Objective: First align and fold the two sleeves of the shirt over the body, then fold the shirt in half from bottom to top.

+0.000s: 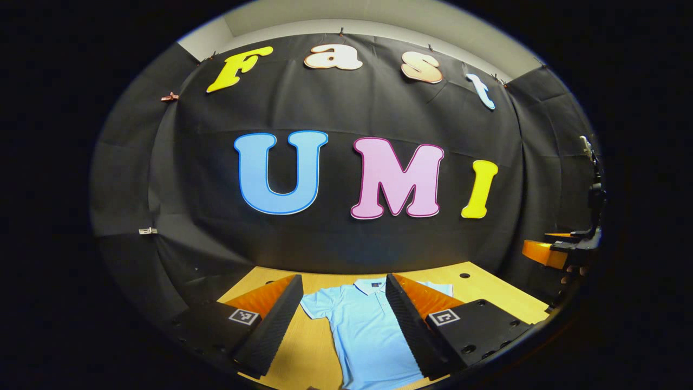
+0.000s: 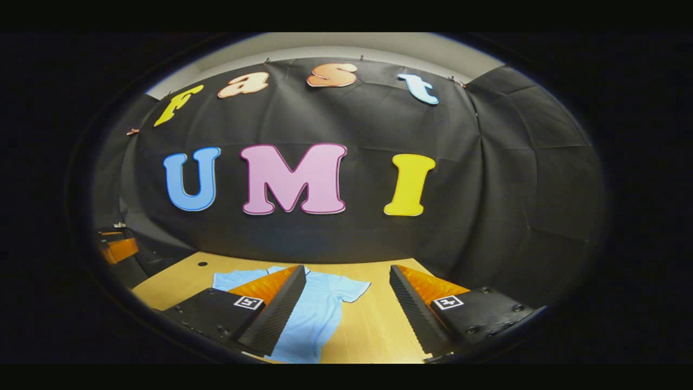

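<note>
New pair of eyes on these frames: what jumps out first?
A light blue polo shirt lies flat on the wooden table, collar toward the back wall, sleeves spread and unfolded. Each hand-held gripper hangs open above it: the left over the body, the right over one sleeve.

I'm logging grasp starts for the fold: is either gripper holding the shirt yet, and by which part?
Nothing is held. The left gripper and right gripper are both open above the flat shirt.
</note>
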A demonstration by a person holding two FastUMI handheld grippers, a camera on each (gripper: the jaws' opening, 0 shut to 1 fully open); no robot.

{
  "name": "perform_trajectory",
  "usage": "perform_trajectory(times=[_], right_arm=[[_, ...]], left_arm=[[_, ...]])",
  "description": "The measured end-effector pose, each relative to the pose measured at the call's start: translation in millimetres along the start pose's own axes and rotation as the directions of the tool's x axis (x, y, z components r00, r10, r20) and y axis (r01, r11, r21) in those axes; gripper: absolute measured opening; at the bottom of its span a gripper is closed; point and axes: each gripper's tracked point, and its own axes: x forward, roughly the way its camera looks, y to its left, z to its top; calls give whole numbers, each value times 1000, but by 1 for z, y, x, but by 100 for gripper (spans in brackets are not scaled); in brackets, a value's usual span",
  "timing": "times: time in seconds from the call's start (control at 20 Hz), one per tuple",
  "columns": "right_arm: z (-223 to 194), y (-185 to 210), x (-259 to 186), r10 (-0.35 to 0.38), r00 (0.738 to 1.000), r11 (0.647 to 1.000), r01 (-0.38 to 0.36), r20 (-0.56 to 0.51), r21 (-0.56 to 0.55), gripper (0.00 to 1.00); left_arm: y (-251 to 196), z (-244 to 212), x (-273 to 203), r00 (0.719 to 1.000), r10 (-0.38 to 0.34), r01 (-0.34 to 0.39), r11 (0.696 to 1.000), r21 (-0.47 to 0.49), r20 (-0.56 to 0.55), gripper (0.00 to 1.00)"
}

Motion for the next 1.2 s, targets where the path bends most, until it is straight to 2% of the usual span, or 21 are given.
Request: perform_trajectory(times=[0.2,0.45,0.6,0.7,0.75,0.9,1.1,1.2], right_arm=[[-14,-4,61,16,997,1000,-17,-75,-13,97],[-67,-10,160,24,975,999,-32,-220,-32,98],[-115,-17,218,14,948,999,-28,-319,-39,98],[-149,-25,253,-9,922,999,-9,-387,-45,97],[-166,-29,271,-15,908,999,-2,-418,-40,100],[-218,-40,316,-38,869,999,28,-493,-28,98],[-275,-60,353,-85,818,996,89,-569,-22,98],[-293,-69,364,-101,804,994,107,-586,-25,98]], left_arm=[[5,-4,16,999,12,-12,1000,15,-31,98],[7,-18,44,994,44,-41,999,26,-97,98],[6,-28,64,990,65,-62,998,30,-129,98],[3,-36,78,985,75,-71,997,31,-154,98],[2,-40,85,983,77,-73,997,31,-167,98],[-6,-54,100,973,73,-68,997,31,-219,98],[-8,-68,116,961,73,-81,997,-16,-267,98],[-5,-77,124,954,82,-94,995,-28,-289,98]])
